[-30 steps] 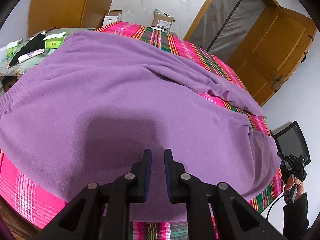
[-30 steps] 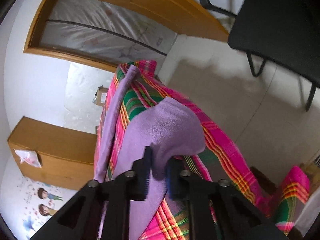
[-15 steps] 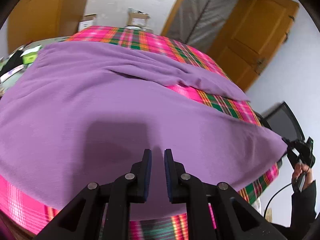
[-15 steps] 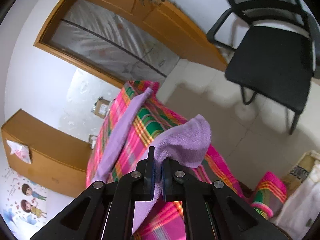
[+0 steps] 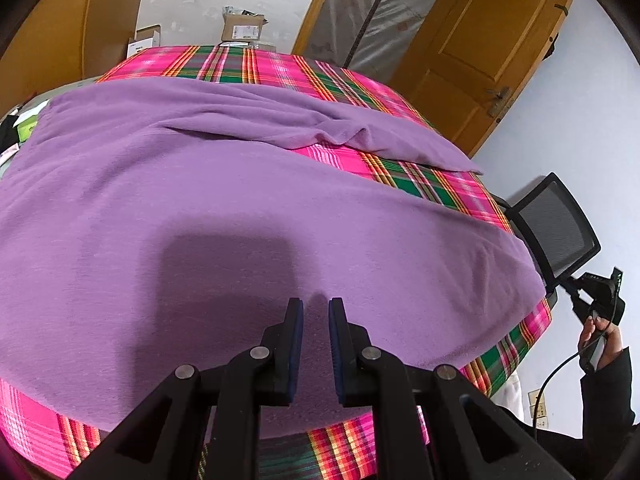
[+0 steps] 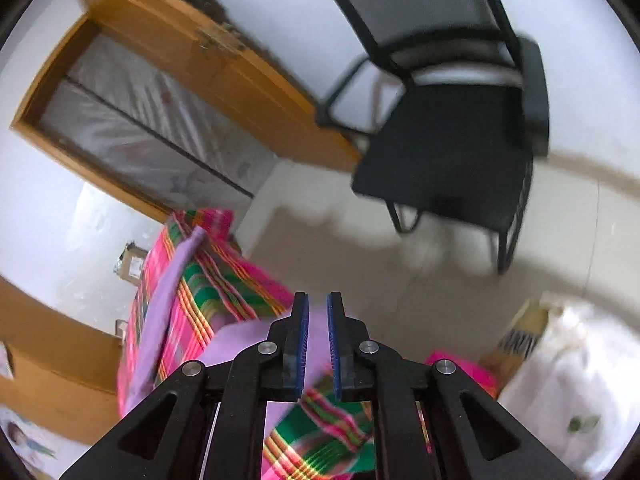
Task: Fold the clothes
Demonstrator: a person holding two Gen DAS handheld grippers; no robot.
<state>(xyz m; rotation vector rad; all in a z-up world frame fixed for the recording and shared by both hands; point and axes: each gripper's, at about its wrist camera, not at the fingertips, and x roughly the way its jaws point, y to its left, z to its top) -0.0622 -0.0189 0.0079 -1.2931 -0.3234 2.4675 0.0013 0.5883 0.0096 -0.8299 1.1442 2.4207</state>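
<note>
Right now the purple garment [image 5: 248, 216] lies spread flat on the plaid-covered desk [image 5: 404, 168], directly ahead of and under the left gripper [image 5: 316, 344], whose fingers stand at a narrow gap with nothing pinched between them, hovering over the near hem. Its long axis runs side to side across the left view, so the free right end sits far right of the left fingers, near the desk edge. The right gripper [image 6: 317, 340] is just off that end: in its own view the cloth [image 6: 240, 340] shows low and left of its fingers, draped at the desk corner, with only floor and a black chair [image 6: 448, 148] ahead. Right fingers are opening, gap narrow, and no cloth visibly pressed between the pads; the frame is blurred. Judgement: right hand is nearer the end that would be carried over, left nearer the middle hem. A hand [image 5: 600, 332] grips the right tool's handle, seen from the left view.
</note>
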